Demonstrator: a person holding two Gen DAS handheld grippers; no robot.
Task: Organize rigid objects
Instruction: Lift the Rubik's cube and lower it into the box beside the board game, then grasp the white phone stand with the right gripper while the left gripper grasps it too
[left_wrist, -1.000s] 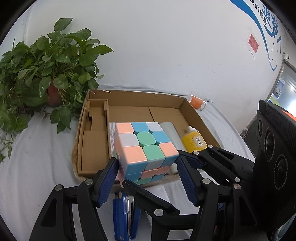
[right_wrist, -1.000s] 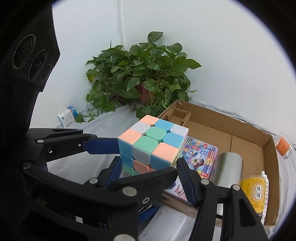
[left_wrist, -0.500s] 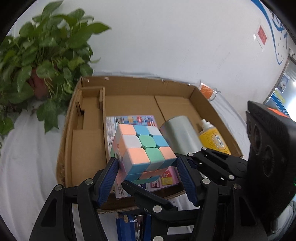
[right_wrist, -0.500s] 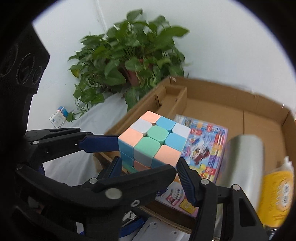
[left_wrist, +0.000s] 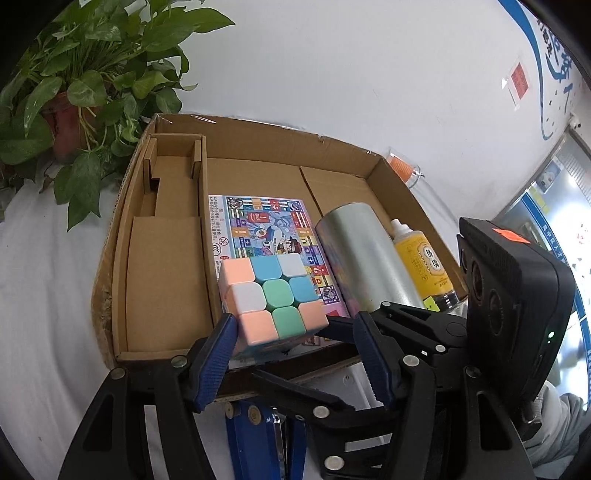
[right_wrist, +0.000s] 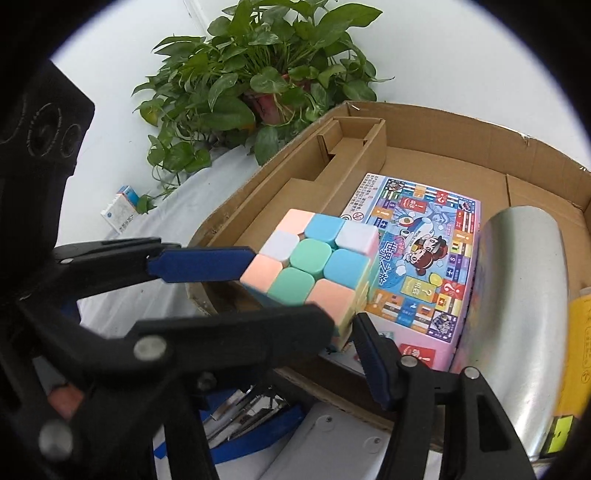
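White wall and cloth frame our work. Our left gripper (left_wrist: 295, 350) and right gripper (right_wrist: 321, 328) both pinch one pastel cube (left_wrist: 271, 301), nine rounded tiles on top, low over the game box (left_wrist: 264, 236) in one cardboard tray (left_wrist: 166, 266); one silver cylinder (left_wrist: 364, 258) at three o'clock.

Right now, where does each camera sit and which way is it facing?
Left wrist: on the left gripper, looking forward and down into the cardboard box; its own jaws flank the cube.
Right wrist: on the right gripper, looking across the cardboard box toward the plant; its jaws and the left gripper show.
Shared: cube, cardboard box, plant, silver cylinder.
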